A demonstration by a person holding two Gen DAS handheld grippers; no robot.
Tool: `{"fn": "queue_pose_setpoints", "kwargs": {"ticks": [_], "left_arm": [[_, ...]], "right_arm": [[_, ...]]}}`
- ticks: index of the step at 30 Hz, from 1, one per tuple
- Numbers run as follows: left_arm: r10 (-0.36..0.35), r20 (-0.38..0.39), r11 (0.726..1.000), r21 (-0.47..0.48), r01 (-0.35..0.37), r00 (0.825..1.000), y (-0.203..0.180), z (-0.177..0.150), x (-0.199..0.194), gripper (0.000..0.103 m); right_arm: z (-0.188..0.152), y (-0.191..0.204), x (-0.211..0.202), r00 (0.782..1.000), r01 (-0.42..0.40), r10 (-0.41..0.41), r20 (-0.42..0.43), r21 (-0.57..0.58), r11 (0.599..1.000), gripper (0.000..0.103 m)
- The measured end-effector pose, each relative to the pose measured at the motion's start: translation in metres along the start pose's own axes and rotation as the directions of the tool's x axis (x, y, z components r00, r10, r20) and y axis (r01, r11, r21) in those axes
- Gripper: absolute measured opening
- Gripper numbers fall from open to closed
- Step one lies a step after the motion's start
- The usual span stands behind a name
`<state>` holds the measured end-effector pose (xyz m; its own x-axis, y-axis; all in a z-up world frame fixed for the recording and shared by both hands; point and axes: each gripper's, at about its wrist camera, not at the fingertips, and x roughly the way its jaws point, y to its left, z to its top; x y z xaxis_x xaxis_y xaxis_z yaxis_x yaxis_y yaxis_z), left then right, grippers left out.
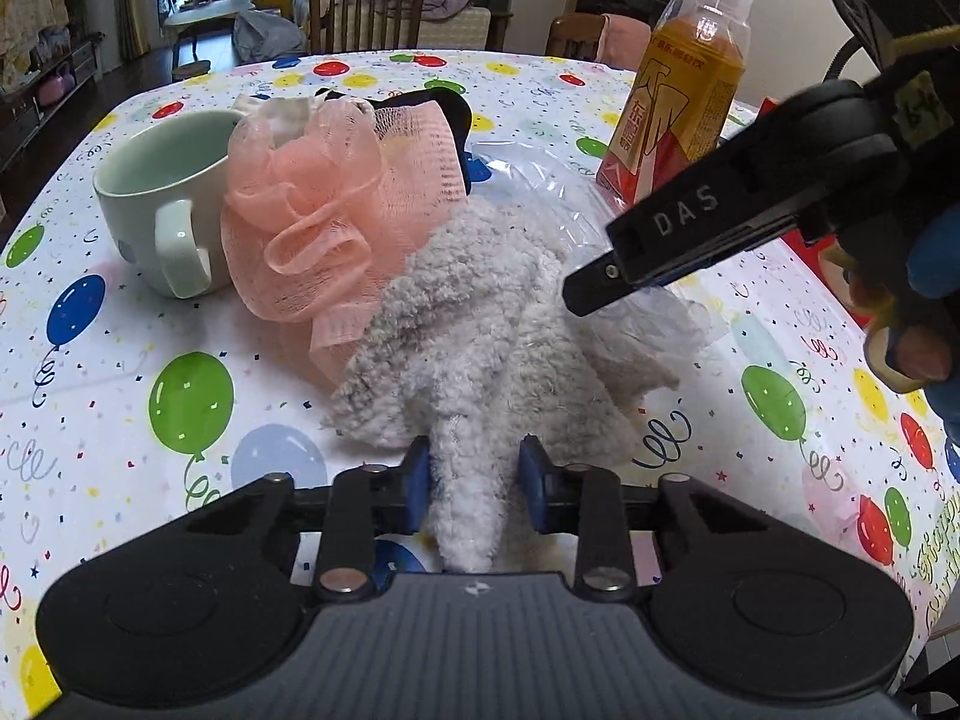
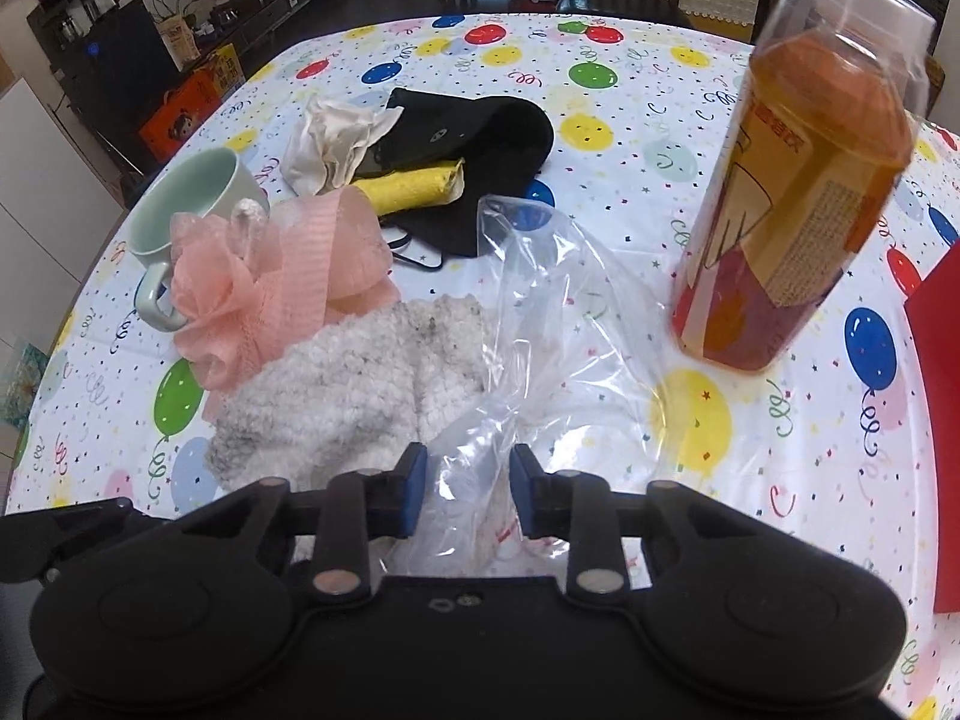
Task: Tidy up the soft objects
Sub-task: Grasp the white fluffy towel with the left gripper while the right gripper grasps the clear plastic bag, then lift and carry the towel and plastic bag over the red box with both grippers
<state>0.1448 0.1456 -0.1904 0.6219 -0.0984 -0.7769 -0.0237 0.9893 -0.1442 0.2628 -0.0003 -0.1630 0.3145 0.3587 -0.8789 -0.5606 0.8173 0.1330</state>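
Note:
A fluffy grey-white cloth [image 1: 480,330] lies on the balloon-print table, beside a pink mesh bath pouf [image 1: 324,210]. My left gripper [image 1: 474,486] is shut on a corner of the fluffy cloth. My right gripper [image 2: 468,492] is shut on the edge of a clear plastic bag [image 2: 540,312] that lies to the right of the cloth [image 2: 360,384]; its finger also shows in the left wrist view [image 1: 678,240]. Behind the pouf [image 2: 270,276] lie a black cloth [image 2: 480,138], a yellow rolled cloth [image 2: 414,186] and a crumpled white cloth [image 2: 330,138].
A pale green mug [image 1: 162,204] stands left of the pouf, touching it. A tall bottle of orange drink [image 2: 798,192] stands at the right. A red box [image 2: 942,408] sits at the table's right edge. Chairs stand beyond the far edge.

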Motion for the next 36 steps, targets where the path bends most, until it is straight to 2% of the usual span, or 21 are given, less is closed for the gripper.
{"fn": "queue_pose_setpoints", "kwargs": {"ticks": [5,18,23,36], "left_arm": [[-0.029,0.004,1.0,-0.007,0.029,1.0,0.0,0.002,-0.006,0.011],[-0.095,0.081,0.995,-0.016,0.097,0.992,-0.009,0.025,-0.043,0.011],[-0.117,0.105,0.993,0.031,0.114,0.988,-0.021,0.04,-0.055,0.011],[-0.236,0.148,0.971,0.061,0.229,0.96,-0.057,0.088,-0.079,0.01]], "right_arm": [[-0.006,-0.005,-0.012,0.999,-0.01,0.01,0.034,0.009,1.0,0.024],[-0.027,-0.019,-0.07,0.993,-0.066,0.066,0.096,-0.001,0.998,0.022],[-0.035,-0.031,-0.1,0.988,-0.084,0.082,0.129,0.01,0.996,0.022],[-0.049,-0.081,-0.161,0.977,-0.094,0.073,0.199,0.099,0.991,0.022]]}}
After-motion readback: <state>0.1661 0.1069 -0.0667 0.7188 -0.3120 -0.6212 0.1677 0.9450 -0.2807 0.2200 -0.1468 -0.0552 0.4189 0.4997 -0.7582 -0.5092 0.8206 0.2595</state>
